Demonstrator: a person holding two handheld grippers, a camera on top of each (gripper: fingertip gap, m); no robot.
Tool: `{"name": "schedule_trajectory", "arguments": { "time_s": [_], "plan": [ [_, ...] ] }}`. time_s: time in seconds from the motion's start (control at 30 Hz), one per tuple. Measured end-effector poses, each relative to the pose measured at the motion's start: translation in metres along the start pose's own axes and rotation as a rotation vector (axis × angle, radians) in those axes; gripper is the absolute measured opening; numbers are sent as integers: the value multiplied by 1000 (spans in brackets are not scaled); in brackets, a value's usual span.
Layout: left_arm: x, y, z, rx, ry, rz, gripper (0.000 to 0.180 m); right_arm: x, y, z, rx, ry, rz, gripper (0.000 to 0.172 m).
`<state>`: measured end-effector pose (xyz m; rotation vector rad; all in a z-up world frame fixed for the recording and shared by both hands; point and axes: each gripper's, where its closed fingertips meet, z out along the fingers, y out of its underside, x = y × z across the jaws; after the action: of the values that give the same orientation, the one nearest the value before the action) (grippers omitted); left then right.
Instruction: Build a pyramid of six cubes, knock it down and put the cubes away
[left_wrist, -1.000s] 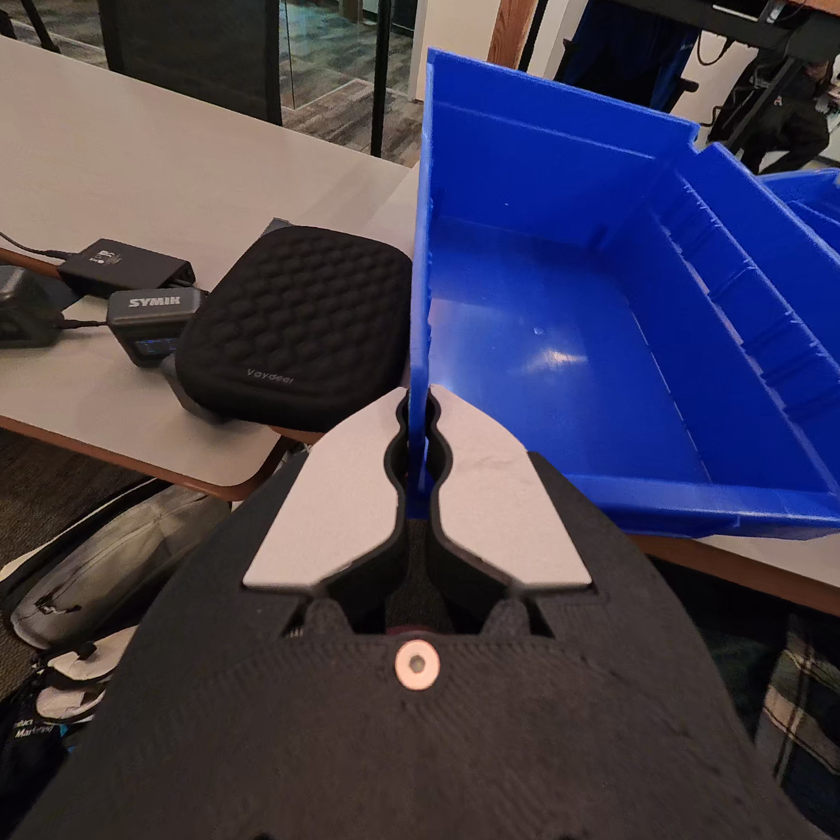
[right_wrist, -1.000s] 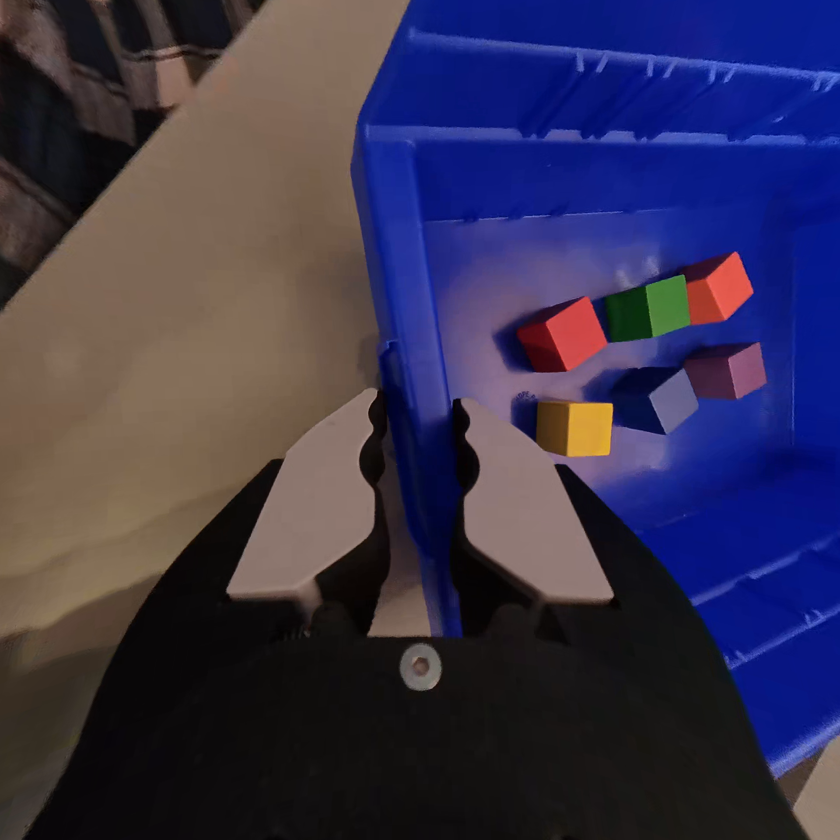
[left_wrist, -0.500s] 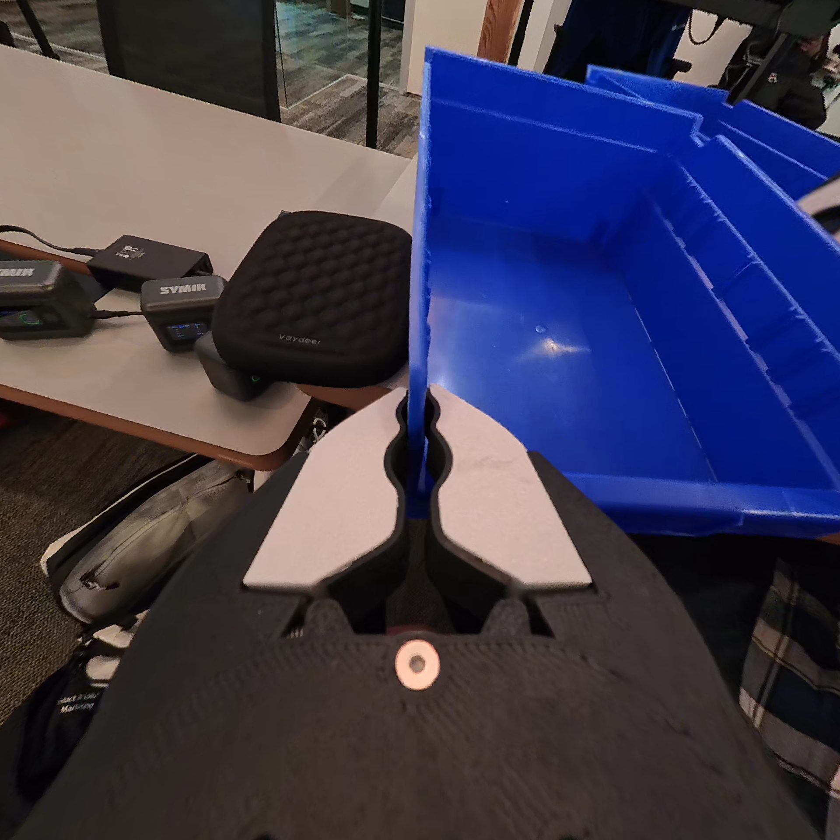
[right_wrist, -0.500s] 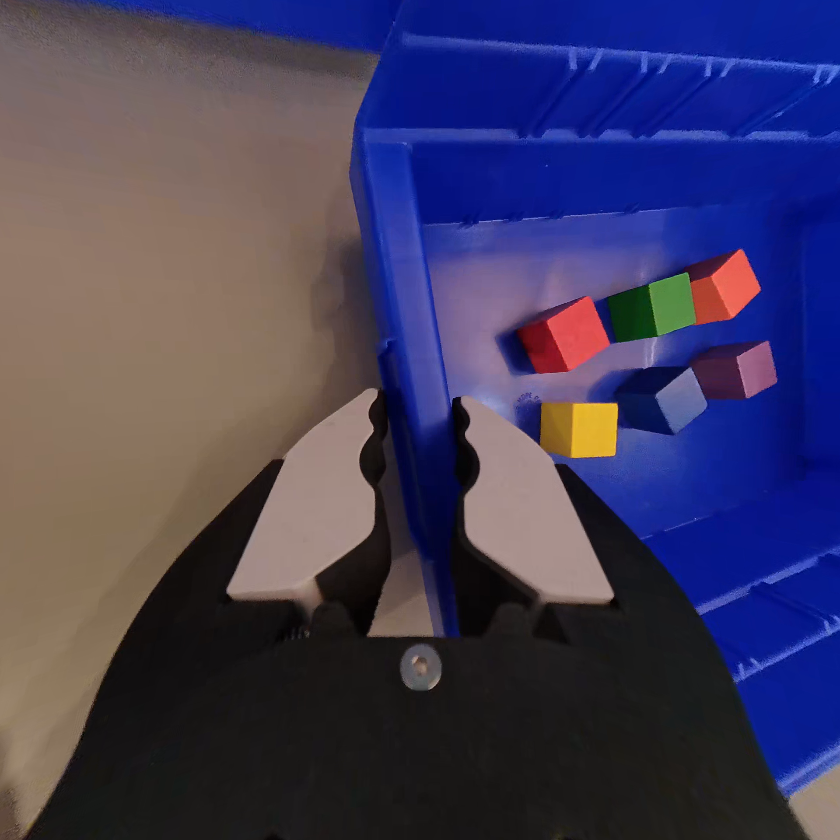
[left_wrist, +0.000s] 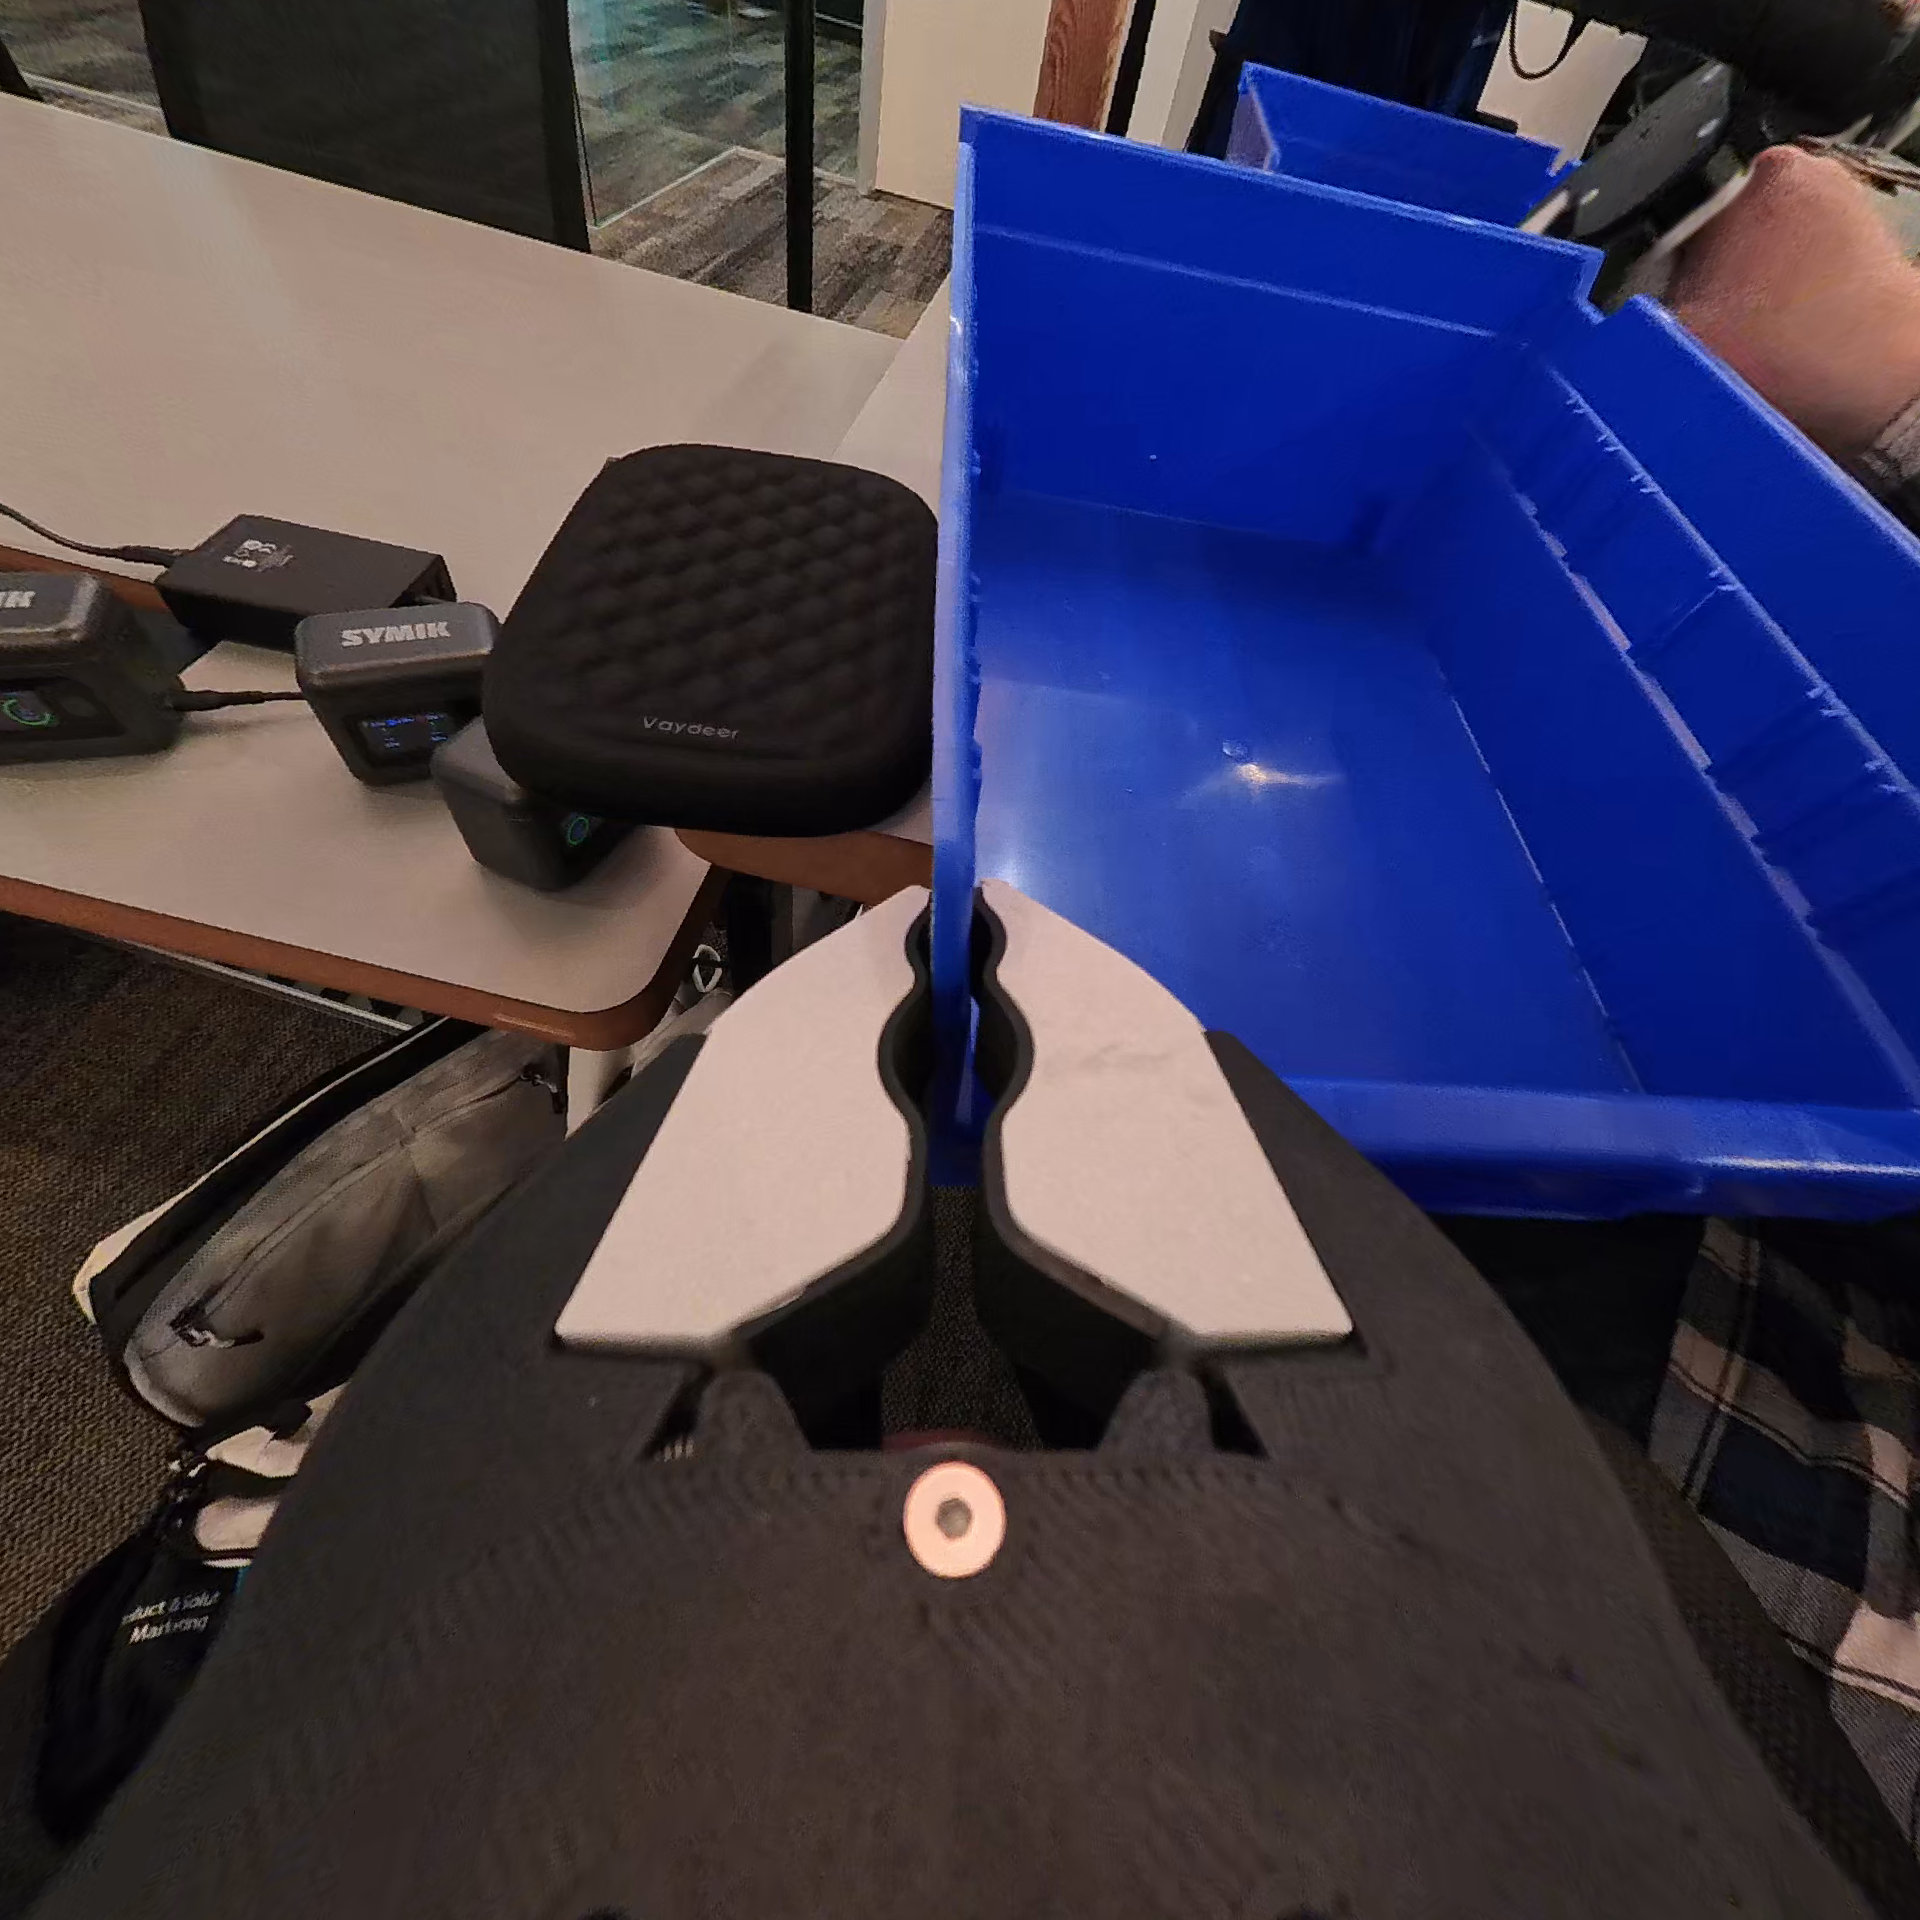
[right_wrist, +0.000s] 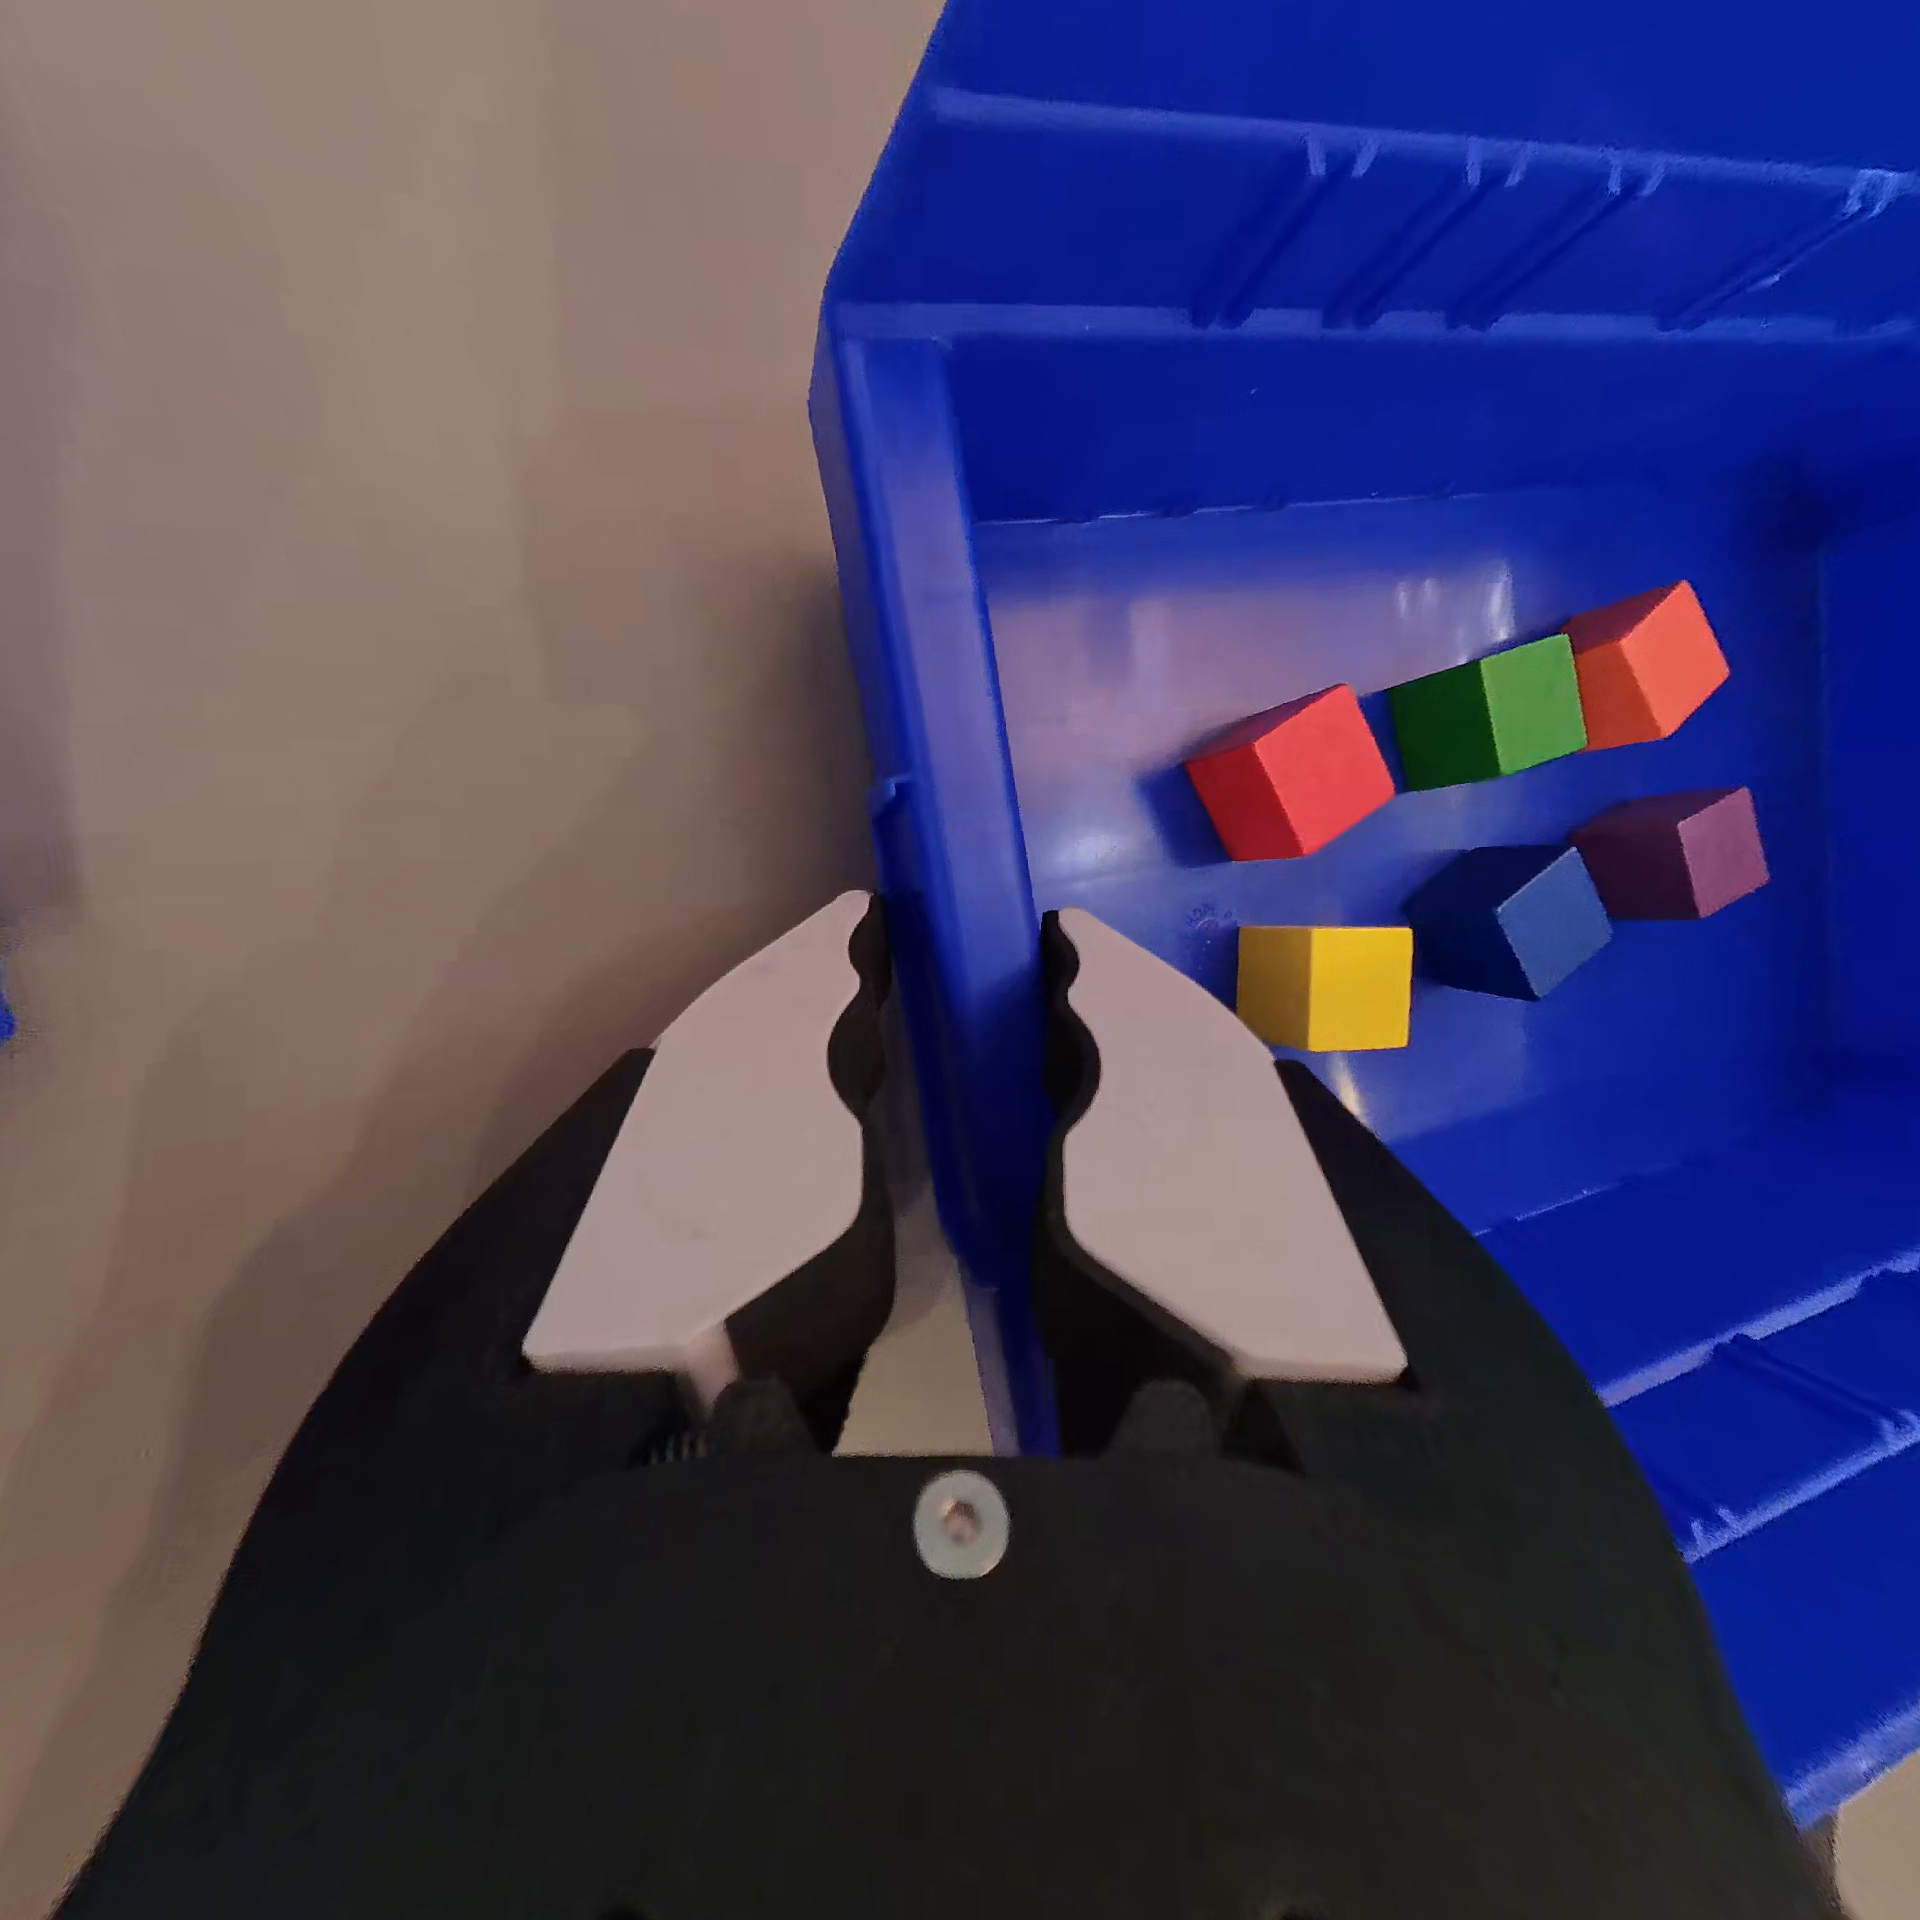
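Both grippers are carrying bins off the desk now: left gripper (left_wrist: 951, 914) pinching the empty bin (left_wrist: 1299, 748), right gripper (right_wrist: 961, 925) clamping the cube bin (right_wrist: 935, 644), six cubes (right_wrist: 1486, 821) sliding inside it.

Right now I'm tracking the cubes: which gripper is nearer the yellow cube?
Right. The right gripper clamps the wall of the blue bin holding the yellow cube. The left gripper grips an empty bin.
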<state>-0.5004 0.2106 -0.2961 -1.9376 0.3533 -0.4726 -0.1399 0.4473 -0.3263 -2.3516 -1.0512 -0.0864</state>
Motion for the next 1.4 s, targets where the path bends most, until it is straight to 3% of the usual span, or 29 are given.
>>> {"name": "schedule_trajectory", "arguments": {
  "time_s": [0.03, 0.07, 0.1, 0.23, 0.37, 0.63, 1.03, 1.17, 1.27, 1.4],
  "plan": [
    [0, 0, 0, 0, 1, -1, 3, 1, -1, -1, 9, 17, -12, 33],
    [1, 0, 0, -1, 3, 1, 3, 2, -3, -4, 33, 52, -23, 58],
    [2, 1, -1, -4, 6, 7, 3, 2, -5, -12, 64, 76, -27, 69],
    [13, 1, 0, -24, 47, 38, 3, -22, -8, -68, 210, 52, -84, 57],
    [39, 1, 9, -67, 140, 92, 3, -47, 17, -134, 298, -50, -90, 41],
    [123, 0, 48, -151, 399, 228, 3, -49, 119, -243, 432, -55, 5, 21],
    [318, 1, 134, -264, 764, 435, 2, -54, 319, -361, 477, 186, 304, 19],
    [387, 3, 162, -294, 834, 486, 3, -74, 355, -387, 512, 246, 350, 37],
    [438, 5, 180, -300, 868, 513, 3, -88, 363, -403, 566, 373, 336, 70],
    [503, 8, 202, -306, 901, 538, 3, -113, 366, -401, 561, 514, 306, 99]
  ]
}}
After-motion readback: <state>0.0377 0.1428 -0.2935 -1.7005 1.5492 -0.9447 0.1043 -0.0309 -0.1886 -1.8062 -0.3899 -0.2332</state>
